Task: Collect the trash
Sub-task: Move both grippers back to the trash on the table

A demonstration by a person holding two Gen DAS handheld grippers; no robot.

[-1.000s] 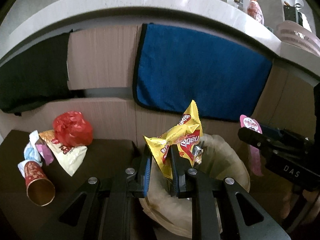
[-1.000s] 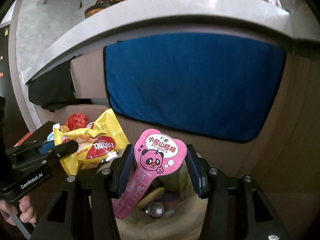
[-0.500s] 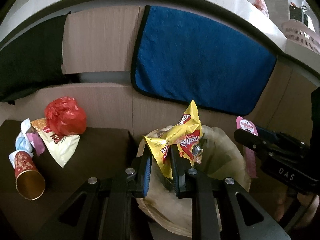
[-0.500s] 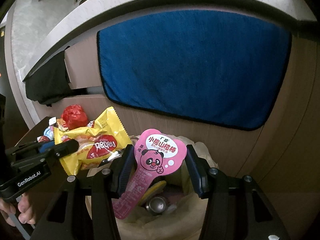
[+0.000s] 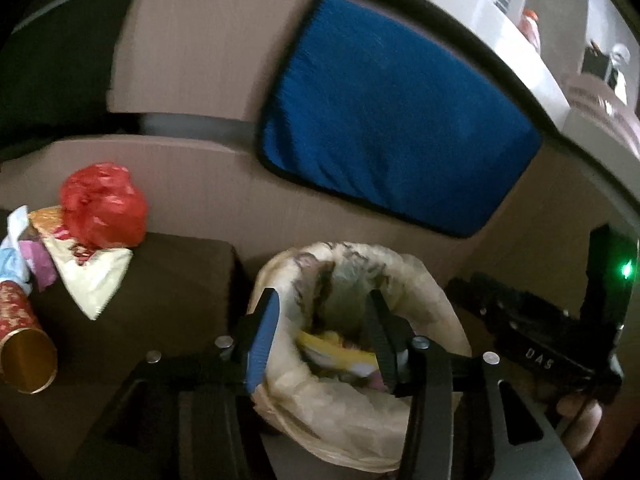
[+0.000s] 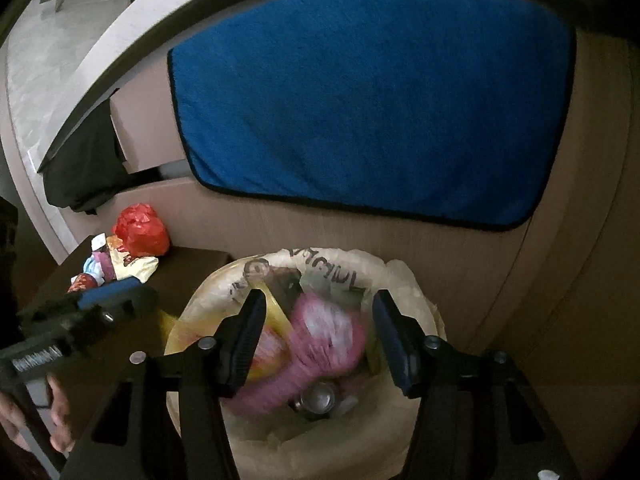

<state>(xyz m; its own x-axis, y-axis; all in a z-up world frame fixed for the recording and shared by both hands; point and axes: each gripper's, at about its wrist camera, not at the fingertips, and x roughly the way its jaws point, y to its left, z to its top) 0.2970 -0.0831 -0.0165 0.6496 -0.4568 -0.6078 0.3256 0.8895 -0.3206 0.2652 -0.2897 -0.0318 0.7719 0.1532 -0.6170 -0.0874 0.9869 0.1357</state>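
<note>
My left gripper (image 5: 320, 312) had just been opening, its jaws wide apart over the mouth of the lined trash bin (image 5: 424, 280), with nothing between the pads; the yellow snack wrapper (image 5: 332, 350) lay loose inside the bag below them. My right gripper (image 6: 320, 316) had likewise just spread wider, and the pink wrapper (image 6: 316, 344), blurred, sat in the bin between its fingers without either pad pressing on it, beside a metal can (image 6: 318, 398). Both tools pointed steeply down into the bin. Left of it stood a dark brown table (image 5: 168, 280) carrying a red crumpled bag (image 5: 102, 210), a cream packet (image 5: 92, 276) and a tipped paper cup (image 5: 24, 340). Behind, a blue towel (image 6: 372, 108) hung against a beige cabinet front under a pale counter edge (image 6: 120, 20)
</note>
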